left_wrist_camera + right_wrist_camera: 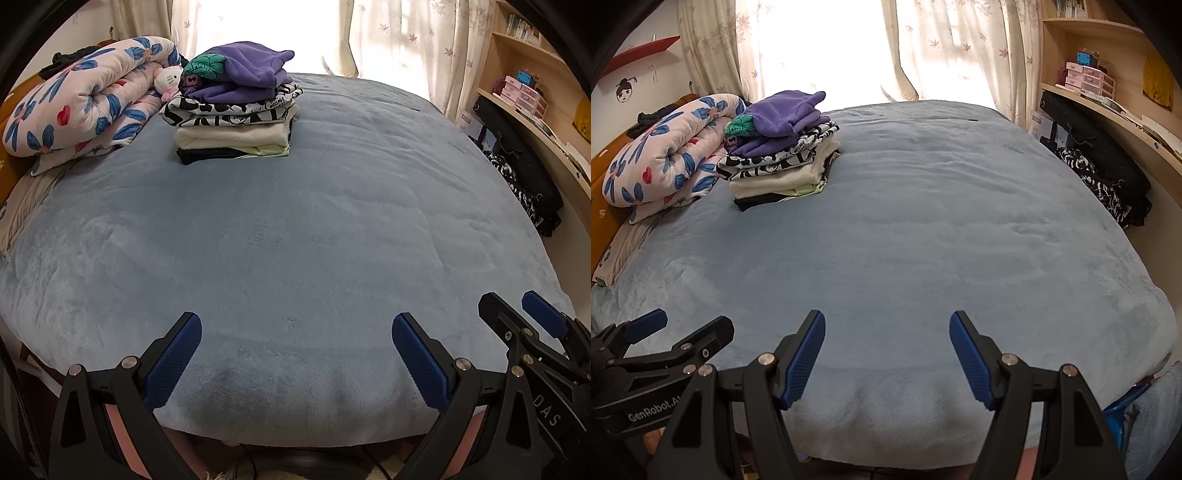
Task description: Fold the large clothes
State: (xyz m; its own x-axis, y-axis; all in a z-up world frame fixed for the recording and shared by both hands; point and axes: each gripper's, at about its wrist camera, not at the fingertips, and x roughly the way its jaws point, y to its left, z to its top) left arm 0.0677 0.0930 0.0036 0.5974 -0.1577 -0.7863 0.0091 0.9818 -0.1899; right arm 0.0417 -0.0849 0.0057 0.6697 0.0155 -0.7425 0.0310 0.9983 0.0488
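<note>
The stack of folded clothes (236,110) sat far off at about 11 o'clock from both grippers, next to the rolled flower quilt (88,99). A dark pile of clothes (1108,184) lay at approx. 2 o'clock, by the shelf, prob. the next to fold. The right gripper (886,354) was nearer it. Left gripper (295,354) and right were both wide open, holding nothing, low over the blue blanket (295,229).
</note>
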